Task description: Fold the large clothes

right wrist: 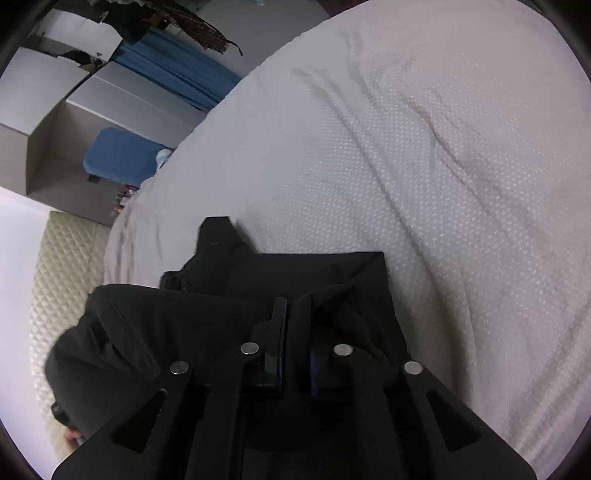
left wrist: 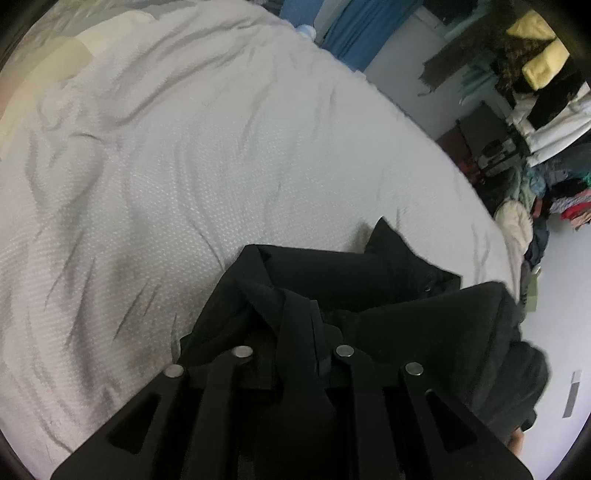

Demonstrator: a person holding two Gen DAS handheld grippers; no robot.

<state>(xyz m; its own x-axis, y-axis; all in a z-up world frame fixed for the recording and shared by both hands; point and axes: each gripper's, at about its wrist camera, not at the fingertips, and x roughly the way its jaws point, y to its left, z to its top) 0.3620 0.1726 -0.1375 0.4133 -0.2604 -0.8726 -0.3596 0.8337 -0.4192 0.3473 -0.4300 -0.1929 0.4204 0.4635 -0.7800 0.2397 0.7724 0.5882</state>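
A large black garment (left wrist: 388,291) hangs bunched between my two grippers over the near part of a bed with a white textured cover (left wrist: 184,166). My left gripper (left wrist: 295,332) is shut on a fold of the black cloth, which drapes over its fingers and hides the tips. In the right wrist view the same garment (right wrist: 184,325) spreads left and sags down. My right gripper (right wrist: 291,325) is shut on another fold of it, with the cloth pinched between the pads. The bed cover (right wrist: 443,184) lies under and beyond it.
Piles of mixed clothes (left wrist: 546,122) and a yellow cloth (left wrist: 539,51) sit beyond the bed's right side. Blue fabric (left wrist: 354,33) hangs at the back. White cabinets (right wrist: 55,110), a blue seat (right wrist: 122,155) and a quilted mat (right wrist: 66,266) lie left of the bed.
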